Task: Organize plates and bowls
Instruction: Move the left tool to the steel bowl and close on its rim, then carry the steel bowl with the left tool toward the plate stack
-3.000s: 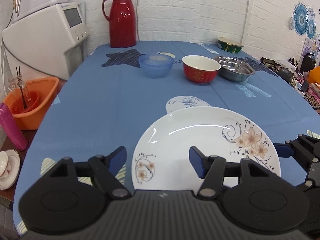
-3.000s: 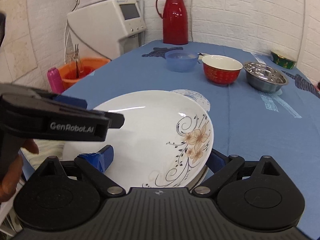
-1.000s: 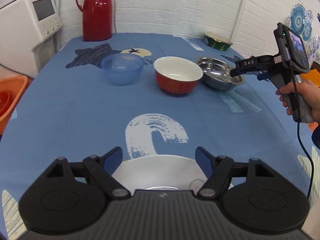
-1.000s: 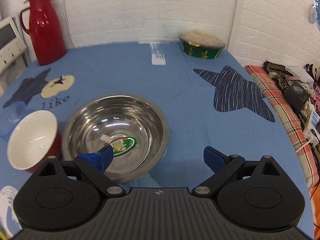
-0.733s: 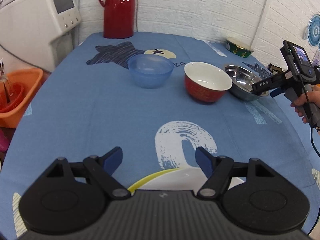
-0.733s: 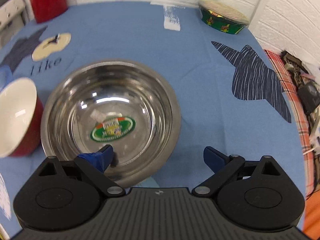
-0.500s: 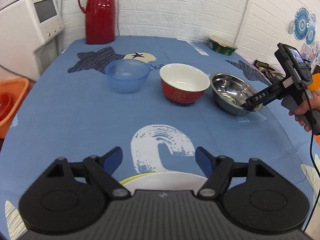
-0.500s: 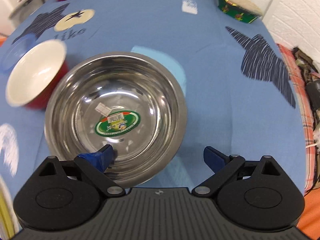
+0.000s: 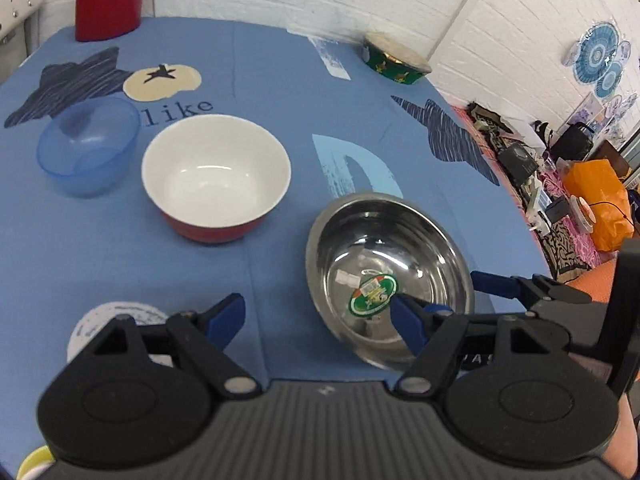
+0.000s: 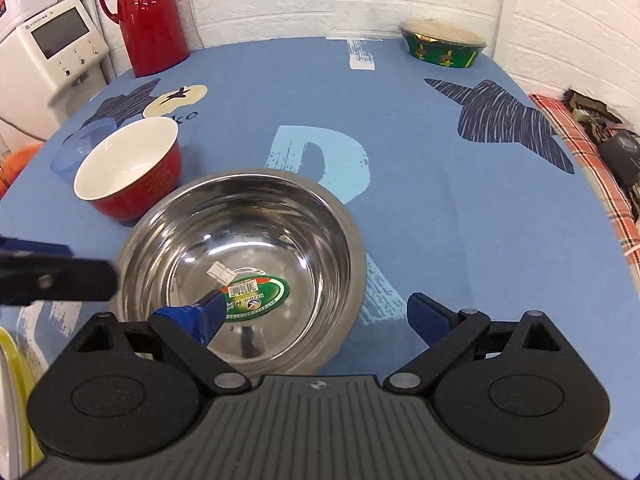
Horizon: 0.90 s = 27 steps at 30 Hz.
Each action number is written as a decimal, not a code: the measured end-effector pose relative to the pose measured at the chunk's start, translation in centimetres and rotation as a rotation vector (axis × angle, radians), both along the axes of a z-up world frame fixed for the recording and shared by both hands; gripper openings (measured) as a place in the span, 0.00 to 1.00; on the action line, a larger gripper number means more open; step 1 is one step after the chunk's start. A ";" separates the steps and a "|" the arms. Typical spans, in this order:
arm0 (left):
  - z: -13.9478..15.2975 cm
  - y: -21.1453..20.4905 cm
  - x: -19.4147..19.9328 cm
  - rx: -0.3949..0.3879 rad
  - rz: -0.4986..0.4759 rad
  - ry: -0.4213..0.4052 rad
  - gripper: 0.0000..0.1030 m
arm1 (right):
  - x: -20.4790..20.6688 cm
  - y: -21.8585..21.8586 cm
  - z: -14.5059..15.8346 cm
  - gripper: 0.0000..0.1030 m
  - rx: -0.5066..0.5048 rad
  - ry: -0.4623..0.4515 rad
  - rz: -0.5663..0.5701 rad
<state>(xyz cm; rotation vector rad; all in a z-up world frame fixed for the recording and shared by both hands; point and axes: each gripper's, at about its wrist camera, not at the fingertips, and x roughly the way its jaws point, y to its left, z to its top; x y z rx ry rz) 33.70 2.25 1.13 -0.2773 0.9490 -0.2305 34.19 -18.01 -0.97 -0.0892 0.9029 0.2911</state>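
On the blue tablecloth (image 10: 460,184), the steel bowl (image 10: 256,240) sits beside the red bowl (image 10: 128,168); light, stiff and probably slick, so my right claw (image 10: 316,312), spread astride its near rim, should pinch there, left claw (image 9: 316,316) empty and apart.

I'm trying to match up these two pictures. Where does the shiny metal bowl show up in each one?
Left wrist view: the metal bowl sits lower right of centre, right of the red bowl.
Right wrist view: the metal bowl fills the centre, with the red bowl up to its left.
Shared landmark: the green sticker on the bowl's inside bottom, and the red jug at the back.
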 end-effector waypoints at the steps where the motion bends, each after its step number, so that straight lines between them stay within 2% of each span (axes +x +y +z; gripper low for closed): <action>1: -0.4 -0.5 0.7 0.010 -0.004 0.012 0.71 | 0.2 0.2 -0.2 0.82 -0.007 -0.004 0.001; 6: -2.8 -1.6 2.8 0.024 0.016 0.087 0.69 | 0.8 0.6 -1.4 0.83 -0.037 0.025 0.031; 9: -3.5 -1.9 3.5 0.027 0.021 0.096 0.65 | 0.6 0.5 -1.6 0.83 -0.024 -0.004 0.053; 11: -3.5 -2.3 3.6 0.048 0.014 0.076 0.51 | 0.5 0.5 -1.7 0.82 -0.022 -0.016 0.063; 12: -3.4 -2.5 3.7 0.063 0.007 0.065 0.37 | 0.2 0.6 -1.7 0.81 -0.015 -0.023 0.076; 13: -3.4 -2.6 3.7 0.078 -0.005 0.060 0.27 | 0.0 0.6 -1.6 0.80 0.004 -0.029 0.095; 15: -3.3 -2.8 3.6 0.099 -0.022 0.056 0.16 | -0.8 0.9 -1.4 0.76 0.069 -0.030 0.138; 16: -3.3 -2.8 3.4 0.093 -0.031 0.062 0.13 | -1.4 1.3 -1.1 0.78 0.086 -0.031 0.148; 19: -3.0 -2.5 2.1 0.126 -0.038 0.053 0.13 | -3.1 2.2 0.2 0.78 0.071 -0.064 0.164; 27: -0.9 -2.4 -4.4 0.126 -0.103 0.012 0.13 | -9.2 2.2 2.3 0.81 0.069 -0.103 0.168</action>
